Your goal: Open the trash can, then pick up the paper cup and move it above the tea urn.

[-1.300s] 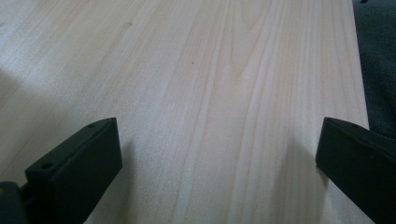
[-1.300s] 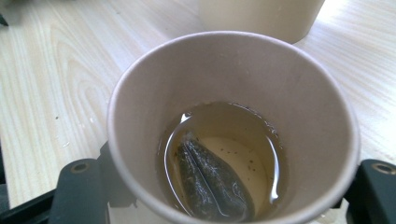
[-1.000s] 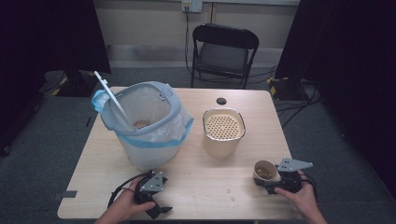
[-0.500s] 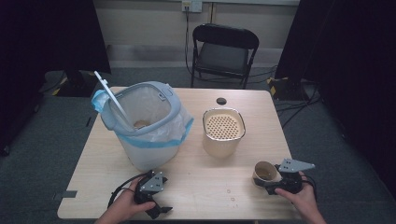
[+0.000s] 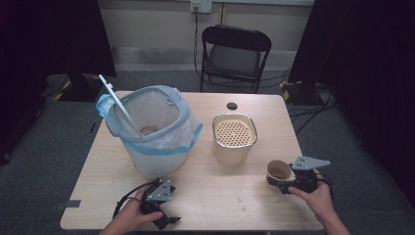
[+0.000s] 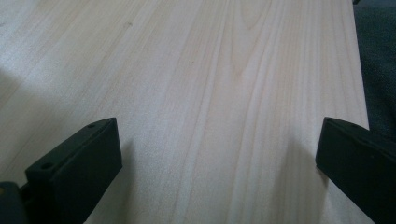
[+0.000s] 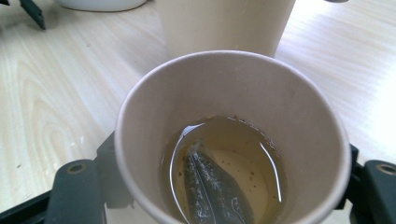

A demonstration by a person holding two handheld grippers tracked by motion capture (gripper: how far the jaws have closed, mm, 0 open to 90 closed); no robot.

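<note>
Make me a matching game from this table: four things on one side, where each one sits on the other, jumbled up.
Things:
1. paper cup
2. strainer pot
3. lined bin
4. left gripper

Places:
A. jaws wide apart over bare wood
B. far left part of the table
C. middle of the table, holed insert on top
D. between the right gripper's jaws, teabag in liquid inside

Pairs: 1-D, 2-C, 3-B, 4-A

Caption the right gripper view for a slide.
Right tongs grip a paper cup of tea with a tea bag in it.
</note>
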